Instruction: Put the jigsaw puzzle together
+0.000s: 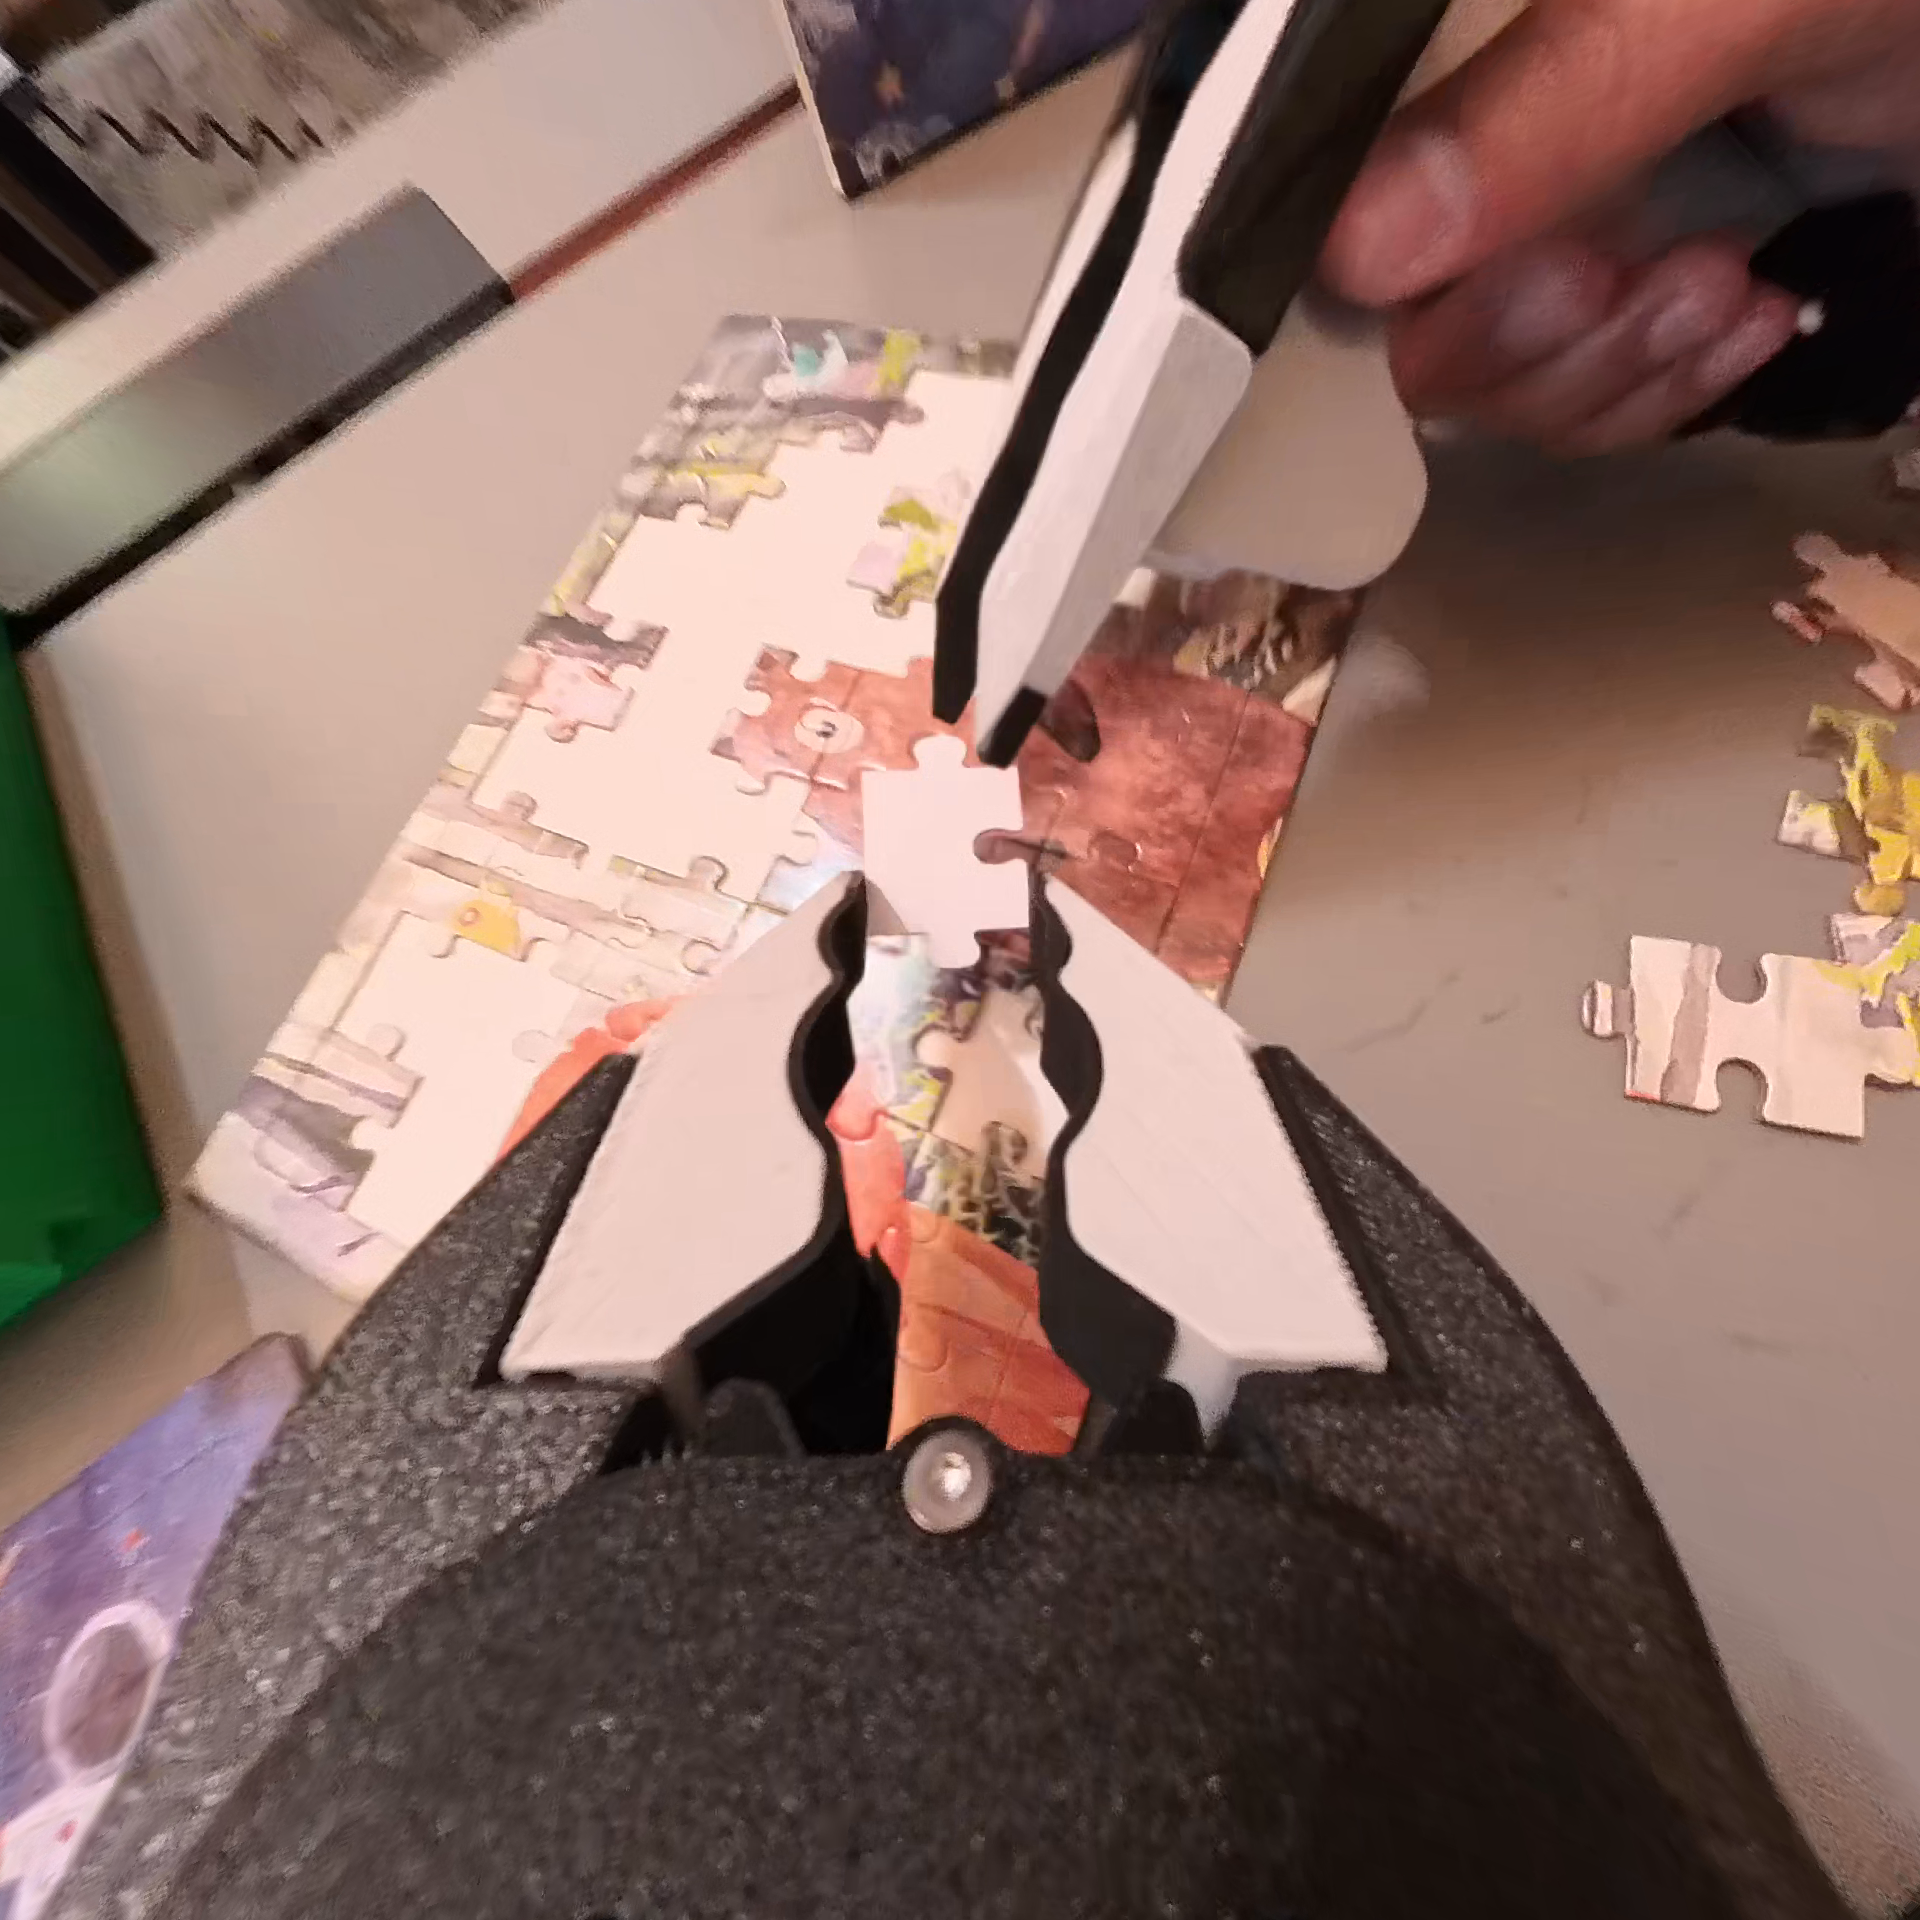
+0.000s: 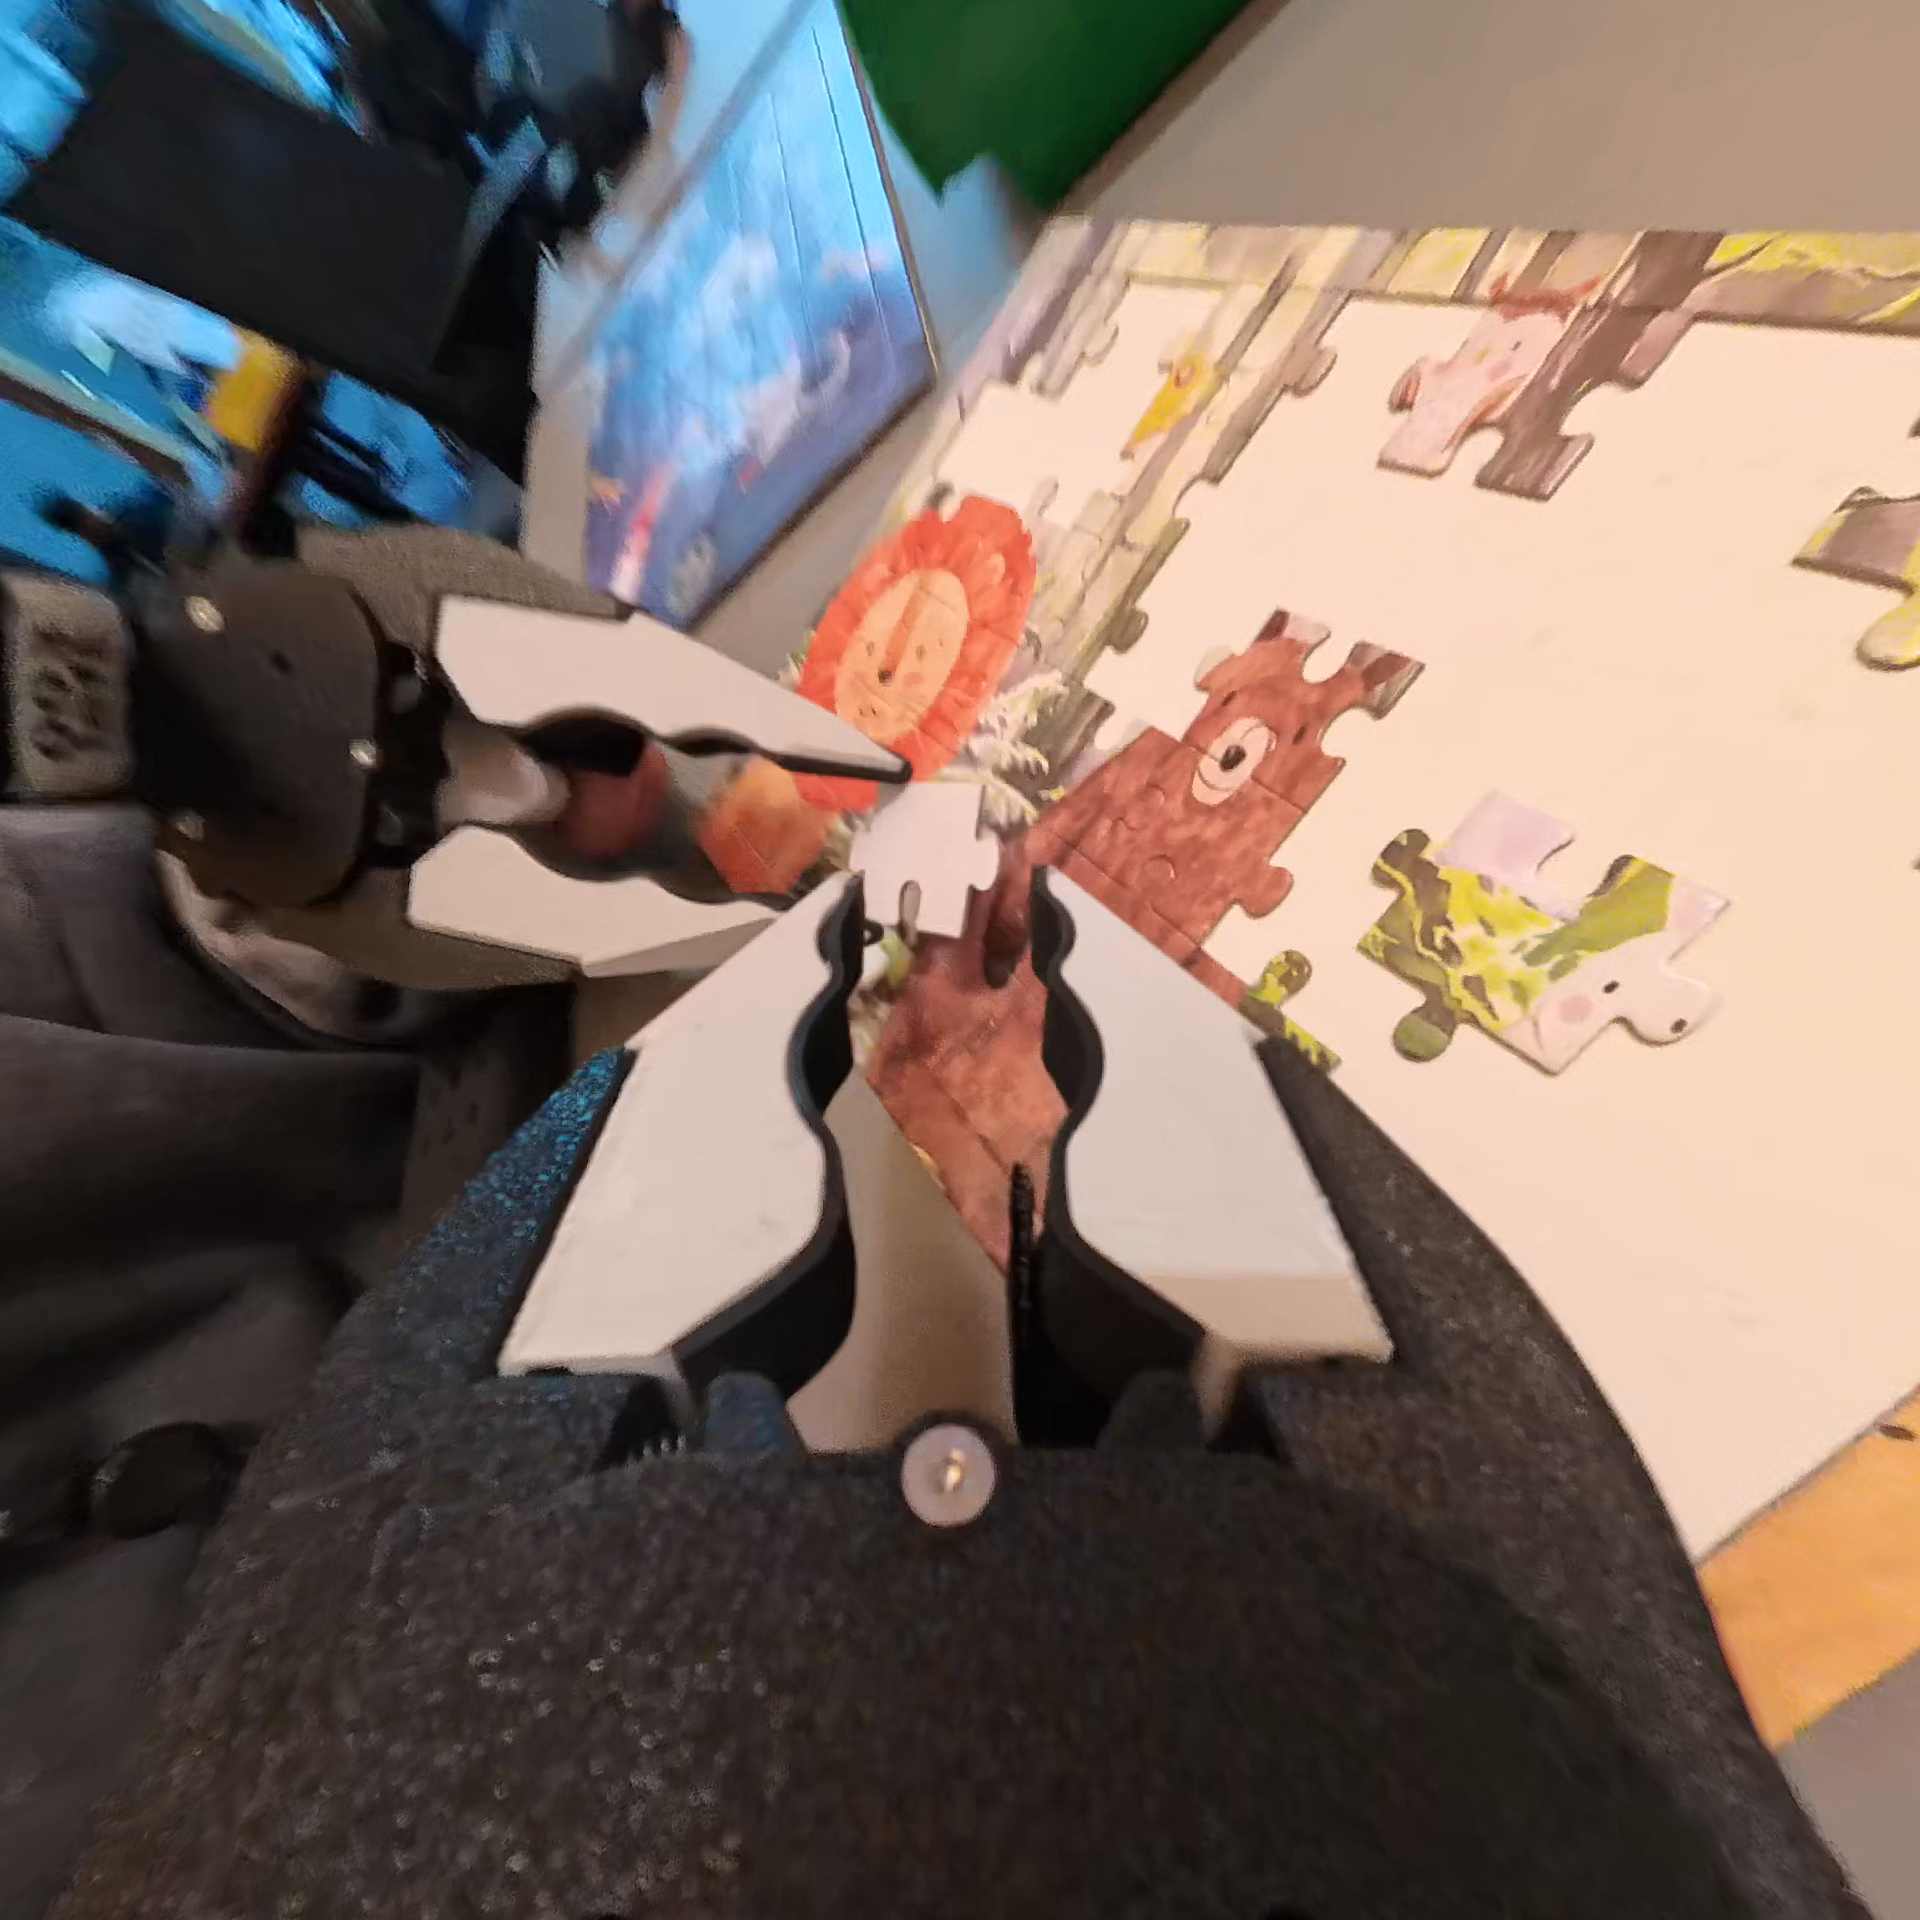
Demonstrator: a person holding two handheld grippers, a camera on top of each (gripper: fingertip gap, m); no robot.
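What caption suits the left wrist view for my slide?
Both grippers, left and right, meet at a white puzzle piece above the puzzle board.

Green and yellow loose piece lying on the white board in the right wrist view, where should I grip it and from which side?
The green and yellow piece lies flat on the board, so only its edges offer a hold. Probably come straight down from above and pinch across its body, between the knobs, not on them.

so the pale grey tabletop point(image 1: 1507, 1299) has a rectangular cream puzzle board point(image 1: 675, 582) lying mid-frame, partly filled with colourful cardboard pieces. loose cardboard jigsaw pieces point(image 1: 1756, 1029) sit scattered at the right edge, and a purple space-themed picture board point(image 1: 94, 1621) lies lower left
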